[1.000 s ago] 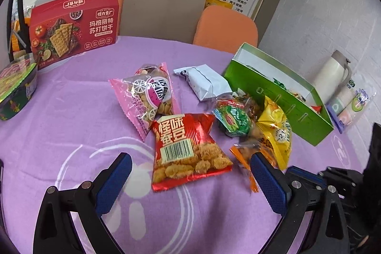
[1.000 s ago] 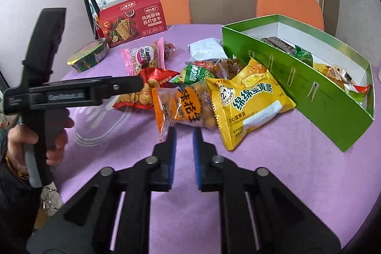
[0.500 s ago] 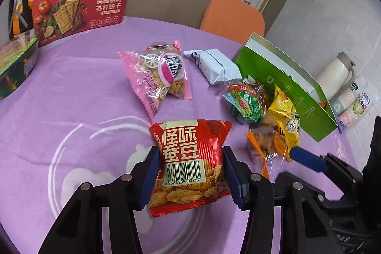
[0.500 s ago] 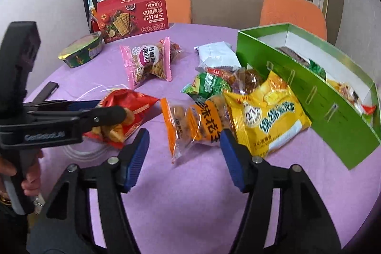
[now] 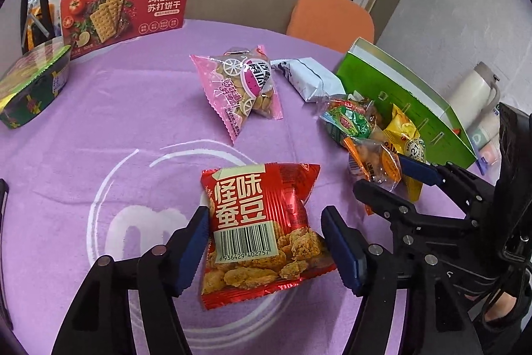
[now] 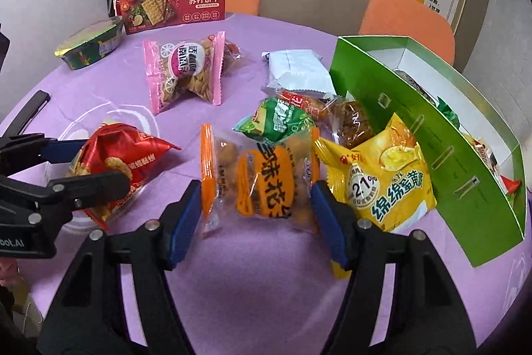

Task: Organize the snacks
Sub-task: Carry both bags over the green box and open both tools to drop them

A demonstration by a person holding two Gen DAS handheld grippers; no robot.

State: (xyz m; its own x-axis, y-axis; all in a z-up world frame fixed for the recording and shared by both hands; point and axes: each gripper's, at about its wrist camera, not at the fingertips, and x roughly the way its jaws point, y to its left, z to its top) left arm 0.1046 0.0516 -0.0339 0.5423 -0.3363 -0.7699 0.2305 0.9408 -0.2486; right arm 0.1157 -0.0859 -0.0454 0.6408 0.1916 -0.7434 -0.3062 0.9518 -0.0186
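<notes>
- Your left gripper (image 5: 264, 243) straddles the red snack bag (image 5: 262, 232) on the purple tablecloth (image 5: 99, 122); its jaws are opening, the left pad touches the bag's edge, and the right pad stands just clear.
- Your right gripper (image 6: 256, 215) brackets the orange peanut pack (image 6: 262, 182); its fingers are spread about the pack's width, and you cannot tell whether the pads press on it.
- The right pad hides part of the yellow cake bag (image 6: 382, 185) behind it.
- In the right wrist view, your left gripper's black finger covers part of the red bag.
- The green box (image 6: 429, 155) hides most of its contents behind its near wall; only scraps of wrappers show.
- The red bag lies flat, long axis running away from you, barcode end near.
- The orange pack lies crosswise, its sealed ends toward each pad.
- The pink biscuit bag (image 5: 242, 88) and white packet (image 5: 309, 79) lie farther back, well apart from both grippers.
</notes>
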